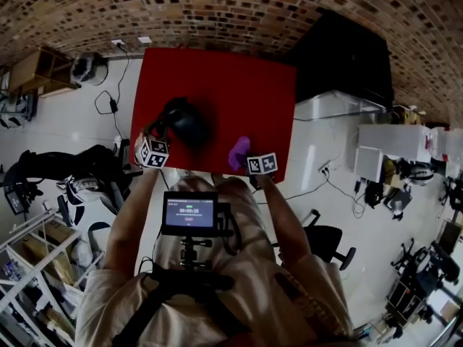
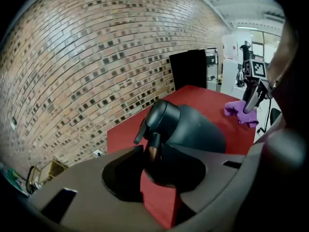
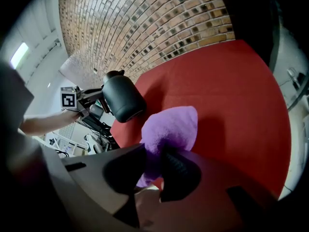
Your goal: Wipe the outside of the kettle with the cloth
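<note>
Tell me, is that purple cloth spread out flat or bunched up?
Bunched up. The soft purple cloth rises in a crumpled lump from the right gripper, whose jaws are shut on it.

Red table (image 1: 246,100): dark kettle (image 1: 187,125) near left edge, purple cloth (image 1: 239,154) at near edge.

A red worktop (image 1: 217,78) stands before a brick wall (image 1: 217,6); on its near half is a dark kettle (image 1: 188,123), with a purple cloth (image 1: 238,152) to its right, near the front edge; the left gripper (image 1: 159,137) reaches the kettle's left side; the right gripper (image 1: 249,162) is at the cloth; 2 bare forearms lead back to the person; a small lit screen (image 1: 189,212) rides on a chest rig; a black cabinet (image 1: 346,56) stands right of the worktop.
</note>
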The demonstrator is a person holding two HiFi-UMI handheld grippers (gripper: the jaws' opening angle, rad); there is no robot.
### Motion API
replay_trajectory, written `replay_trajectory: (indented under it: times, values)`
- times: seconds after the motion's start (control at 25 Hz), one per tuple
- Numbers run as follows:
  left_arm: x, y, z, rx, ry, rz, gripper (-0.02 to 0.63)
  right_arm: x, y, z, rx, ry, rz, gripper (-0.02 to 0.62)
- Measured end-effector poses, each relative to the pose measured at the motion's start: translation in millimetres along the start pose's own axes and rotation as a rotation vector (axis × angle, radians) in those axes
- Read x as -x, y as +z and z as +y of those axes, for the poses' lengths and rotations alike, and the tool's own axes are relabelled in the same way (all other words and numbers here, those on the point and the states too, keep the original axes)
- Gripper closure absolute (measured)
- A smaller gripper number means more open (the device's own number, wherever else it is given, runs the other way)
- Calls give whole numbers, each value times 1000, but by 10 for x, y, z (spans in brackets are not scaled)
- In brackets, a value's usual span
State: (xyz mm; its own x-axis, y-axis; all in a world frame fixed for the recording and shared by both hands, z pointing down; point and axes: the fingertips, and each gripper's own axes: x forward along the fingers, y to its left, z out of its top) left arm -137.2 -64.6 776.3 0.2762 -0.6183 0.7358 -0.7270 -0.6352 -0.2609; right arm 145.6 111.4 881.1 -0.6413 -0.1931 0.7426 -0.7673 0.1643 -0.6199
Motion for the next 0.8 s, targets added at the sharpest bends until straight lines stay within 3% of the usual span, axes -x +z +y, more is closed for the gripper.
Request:
replay_trajectory:
  times: [0.2,0.56,0.68,0.8]
  values:
    - [60,109,-150,-127,5,-15,494,30,-17,-20,-20,-1,-17,506]
    - [291,68,-654,-454,41,-66,494,47,-171,9,-31,11,-21,506]
    - [374,-80,-752,-501,53,-66,494,36,-222,28,-28,13,-19,508]
    - [437,-297,-735,-488,72,-51,491,44,-224,40,-27,3,-31,506]
